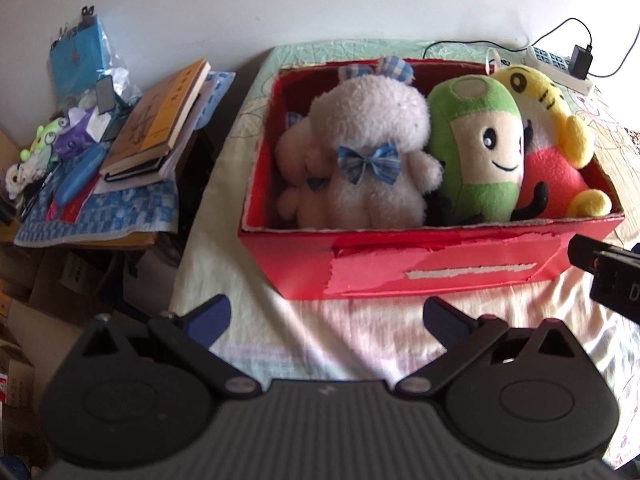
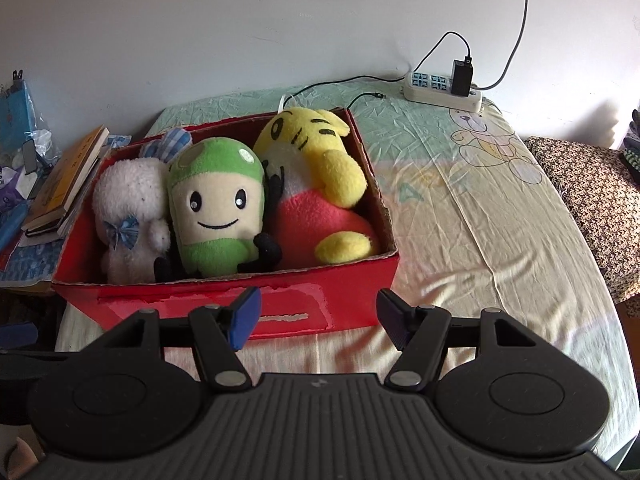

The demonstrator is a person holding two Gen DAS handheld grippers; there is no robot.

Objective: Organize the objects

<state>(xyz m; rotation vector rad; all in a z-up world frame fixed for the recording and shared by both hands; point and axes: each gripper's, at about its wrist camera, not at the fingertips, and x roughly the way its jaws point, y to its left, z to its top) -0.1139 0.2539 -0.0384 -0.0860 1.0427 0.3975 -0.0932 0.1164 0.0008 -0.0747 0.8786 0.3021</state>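
A red cardboard box (image 1: 400, 264) (image 2: 352, 296) stands on the bed. Three plush toys sit in it: a white lamb with a blue bow (image 1: 368, 148) (image 2: 128, 208) at the left, a green and cream doll (image 1: 480, 148) (image 2: 220, 216) in the middle, a yellow and red tiger (image 1: 552, 136) (image 2: 316, 184) at the right. My left gripper (image 1: 327, 316) is open and empty, in front of the box's near wall. My right gripper (image 2: 318, 314) is open and empty, close to the box's front right corner. The right gripper's body also shows at the right edge of the left wrist view (image 1: 608, 272).
A side table (image 1: 100, 216) left of the bed carries books (image 1: 160, 116) (image 2: 68, 176), a blue case, small toys and bags. A power strip with a charger (image 2: 444, 86) (image 1: 560, 64) lies at the bed's far edge by the wall. A patterned cushion (image 2: 600, 200) sits at right.
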